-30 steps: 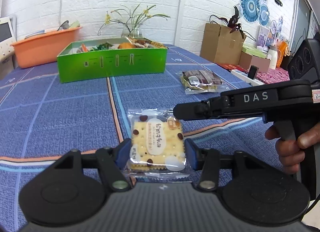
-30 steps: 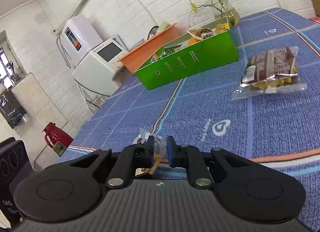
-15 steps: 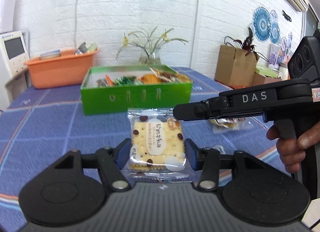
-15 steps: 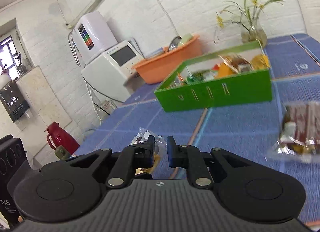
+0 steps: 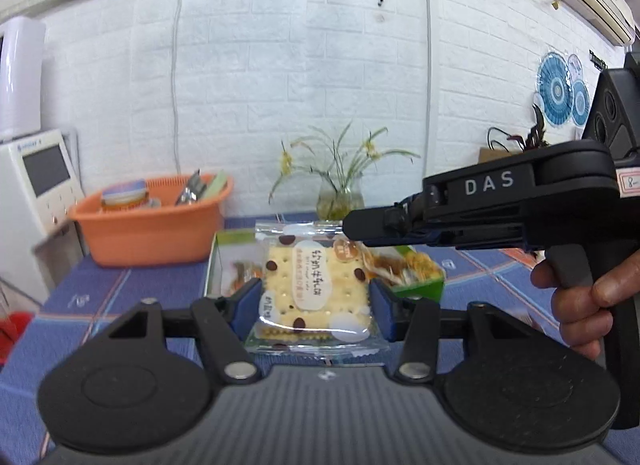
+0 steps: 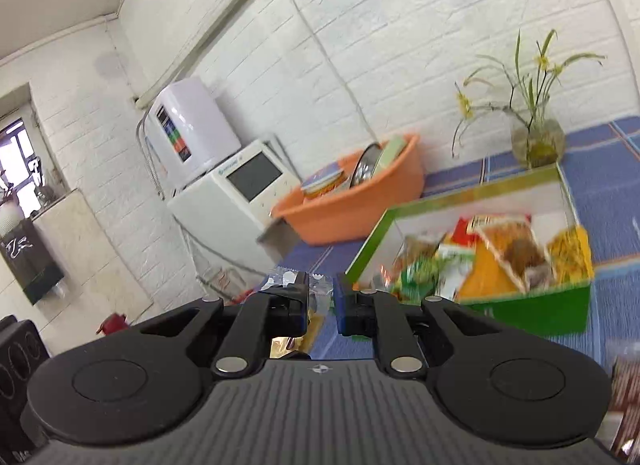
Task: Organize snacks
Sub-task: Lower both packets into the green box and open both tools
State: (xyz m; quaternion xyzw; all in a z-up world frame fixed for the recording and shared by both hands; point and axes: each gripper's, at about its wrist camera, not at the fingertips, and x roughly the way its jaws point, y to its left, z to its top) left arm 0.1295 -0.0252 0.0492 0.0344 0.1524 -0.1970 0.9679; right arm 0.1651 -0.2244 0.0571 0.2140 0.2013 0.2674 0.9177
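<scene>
Open air lies between the cracker pack (image 5: 314, 287) and the green box (image 6: 532, 307) behind it; the box's near wall and rim are unobstructed. The left gripper (image 5: 316, 301) grasps the pack by its two side edges, clear of the blue cloth (image 5: 120, 285). The right gripper (image 6: 322, 297) is clenched on the pack's upper right corner. Pack: clear wrapper, square pale cracker, brown dots. Snacks fill the box. An orange tub (image 5: 152, 221) and vase (image 5: 340, 197) stand beyond it.
</scene>
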